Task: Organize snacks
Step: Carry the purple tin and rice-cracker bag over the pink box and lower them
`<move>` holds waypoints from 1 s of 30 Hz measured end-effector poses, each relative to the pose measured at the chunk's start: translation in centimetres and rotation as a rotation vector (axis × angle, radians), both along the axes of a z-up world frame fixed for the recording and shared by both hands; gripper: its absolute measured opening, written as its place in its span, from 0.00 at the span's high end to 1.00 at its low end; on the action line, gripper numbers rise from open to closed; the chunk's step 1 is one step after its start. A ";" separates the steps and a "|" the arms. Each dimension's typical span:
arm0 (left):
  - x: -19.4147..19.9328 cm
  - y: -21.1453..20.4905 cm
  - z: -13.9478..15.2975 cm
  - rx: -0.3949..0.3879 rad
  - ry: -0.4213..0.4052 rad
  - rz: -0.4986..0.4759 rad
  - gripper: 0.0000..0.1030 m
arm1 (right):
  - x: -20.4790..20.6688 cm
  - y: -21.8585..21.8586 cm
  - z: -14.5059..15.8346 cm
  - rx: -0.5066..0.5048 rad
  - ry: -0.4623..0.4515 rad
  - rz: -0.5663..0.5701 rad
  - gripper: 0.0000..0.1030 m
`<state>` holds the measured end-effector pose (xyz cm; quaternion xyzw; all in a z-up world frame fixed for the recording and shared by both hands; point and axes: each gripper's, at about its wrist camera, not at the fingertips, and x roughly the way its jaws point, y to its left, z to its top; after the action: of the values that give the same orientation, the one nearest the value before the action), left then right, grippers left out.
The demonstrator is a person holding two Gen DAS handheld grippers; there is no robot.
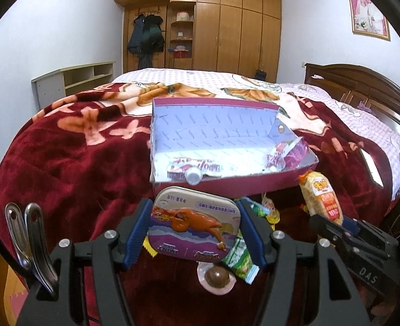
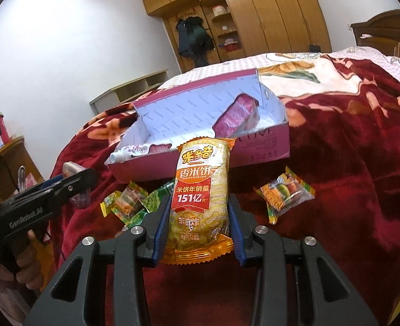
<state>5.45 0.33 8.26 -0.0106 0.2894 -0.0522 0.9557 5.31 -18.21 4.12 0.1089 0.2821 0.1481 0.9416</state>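
left wrist view: left gripper (image 1: 194, 231) is clamped half-wide on a flat tin (image 1: 195, 224), blue pads on its two short edges, tin held clear of the red blanket (image 1: 64, 168). the open box (image 1: 227, 135) sits just beyond on the bed w/ a pouch (image 1: 194, 168) and a pink packet (image 1: 287, 152) already inside. to do the step well: carry the tin level over the near wall, lower to the floor of the box btw. pouch and packet, then release; tin is rigid, smooth metal w/ rounded corners, so it could slip if tilted. loose sweets (image 1: 240, 260) and a round chocolate (image 1: 217, 275) lie below.

right wrist view: right gripper (image 2: 197, 225) pinches, jaws narrow, the lower part of a rice-cracker pack (image 2: 200, 190), upright, in front of the box (image 2: 254, 146). crinkly film, brittle contents: hold gently, set down flat. small wrapped sweets (image 2: 284, 193) remain on the plush blanket.
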 end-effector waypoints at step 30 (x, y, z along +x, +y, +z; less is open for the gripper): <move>12.4 -0.3 0.5 0.005 0.003 0.021 0.35 | 7.7 -1.6 5.4 -0.095 -0.094 -0.016 0.61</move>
<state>17.88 0.01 8.80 -0.0112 0.2908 -0.0413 0.9558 12.99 -19.85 9.52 0.0594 0.2434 0.1318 0.9591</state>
